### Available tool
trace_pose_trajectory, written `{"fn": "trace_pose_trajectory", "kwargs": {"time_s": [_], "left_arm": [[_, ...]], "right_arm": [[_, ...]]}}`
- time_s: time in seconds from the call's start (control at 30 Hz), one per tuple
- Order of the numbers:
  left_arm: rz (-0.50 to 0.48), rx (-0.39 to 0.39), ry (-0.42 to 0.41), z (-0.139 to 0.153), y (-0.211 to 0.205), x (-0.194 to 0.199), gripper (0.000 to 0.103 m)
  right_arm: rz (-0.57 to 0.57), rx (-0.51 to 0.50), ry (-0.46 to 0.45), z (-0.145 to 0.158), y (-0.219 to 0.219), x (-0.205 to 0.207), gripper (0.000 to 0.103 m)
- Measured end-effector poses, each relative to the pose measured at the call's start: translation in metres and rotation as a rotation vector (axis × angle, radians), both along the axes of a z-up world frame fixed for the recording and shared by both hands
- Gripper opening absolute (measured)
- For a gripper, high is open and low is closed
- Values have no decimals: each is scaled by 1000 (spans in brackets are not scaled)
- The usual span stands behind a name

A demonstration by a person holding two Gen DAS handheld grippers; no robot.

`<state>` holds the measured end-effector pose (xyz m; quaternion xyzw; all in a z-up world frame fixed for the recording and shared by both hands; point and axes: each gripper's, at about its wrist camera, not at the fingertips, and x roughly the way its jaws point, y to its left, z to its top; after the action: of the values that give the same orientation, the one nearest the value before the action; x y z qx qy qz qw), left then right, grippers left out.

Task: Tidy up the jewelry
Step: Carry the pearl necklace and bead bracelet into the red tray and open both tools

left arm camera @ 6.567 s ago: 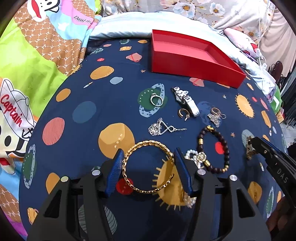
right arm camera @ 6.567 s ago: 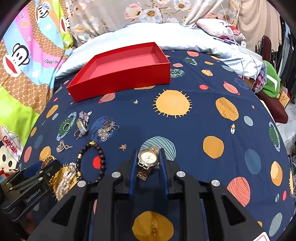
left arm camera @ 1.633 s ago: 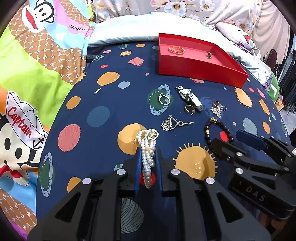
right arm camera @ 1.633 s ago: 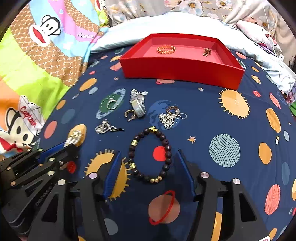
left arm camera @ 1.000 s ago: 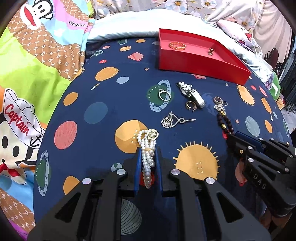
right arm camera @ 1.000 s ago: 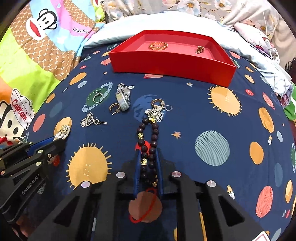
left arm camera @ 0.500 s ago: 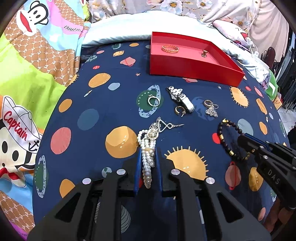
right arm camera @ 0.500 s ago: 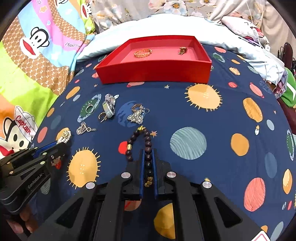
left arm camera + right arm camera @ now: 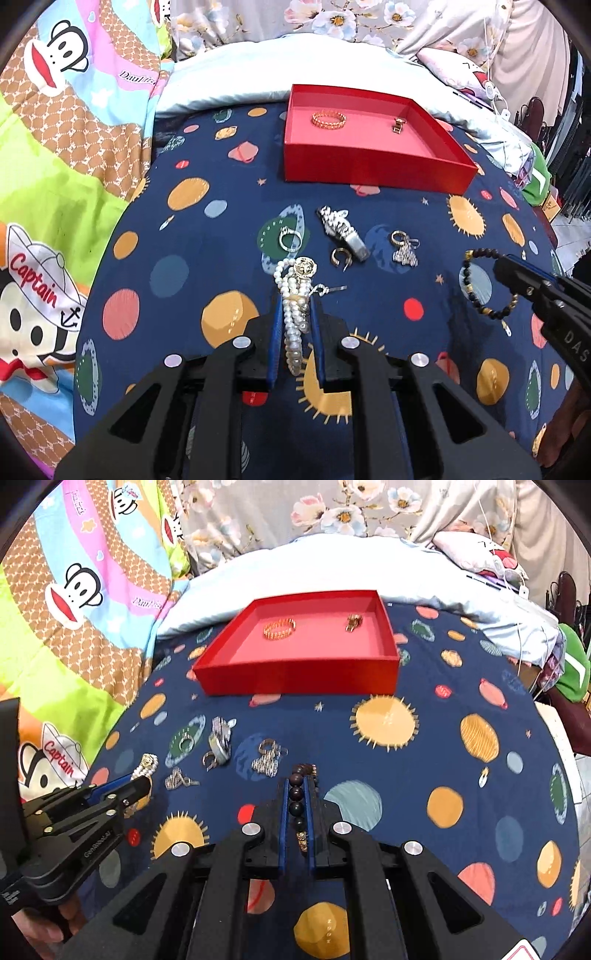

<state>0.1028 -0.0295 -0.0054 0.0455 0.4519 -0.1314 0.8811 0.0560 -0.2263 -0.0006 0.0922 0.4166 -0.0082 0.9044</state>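
My left gripper [image 9: 294, 295] is shut on a white pearl bracelet [image 9: 293, 306] with a gold charm, held above the bed. My right gripper [image 9: 297, 781] is shut on a dark bead bracelet [image 9: 296, 801]; the bracelet also shows hanging from it in the left wrist view [image 9: 480, 288]. The red tray [image 9: 369, 173] lies ahead and holds a gold bangle [image 9: 328, 120] and a gold watch [image 9: 398, 125]. On the cover lie a silver ring [image 9: 288, 236], a silver watch [image 9: 341, 230], a small hoop earring [image 9: 340, 256], a chain with a ring [image 9: 404, 247] and a silver necklace [image 9: 177, 779].
The navy planet-print cover [image 9: 443, 775] spreads over the bed. A cartoon quilt [image 9: 55, 166] lies at the left, and a pale pillow [image 9: 314, 565] behind the tray. Clutter and a green item [image 9: 572, 668] sit off the right edge.
Both grippers have risen and moved forward toward the tray with their bracelets. The bead bracelet has left the cover and hangs from my right gripper.
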Motion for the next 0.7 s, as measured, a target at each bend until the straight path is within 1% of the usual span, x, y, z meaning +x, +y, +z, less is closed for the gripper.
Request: {"fn": "trace_pose_trajectory", "kwargs": {"time_s": [0.23, 0.43, 0.7], "left_arm": [[-3, 5, -32, 10, -9, 16, 14], [-11, 3, -66, 23, -19, 35, 14], [-27, 4, -151, 51, -41, 77, 14]], "right_arm": [[-8, -16, -52, 19, -9, 13, 7], [-8, -15, -97, 38, -21, 33, 7], [-17, -7, -157, 64, -44, 80, 7]]}}
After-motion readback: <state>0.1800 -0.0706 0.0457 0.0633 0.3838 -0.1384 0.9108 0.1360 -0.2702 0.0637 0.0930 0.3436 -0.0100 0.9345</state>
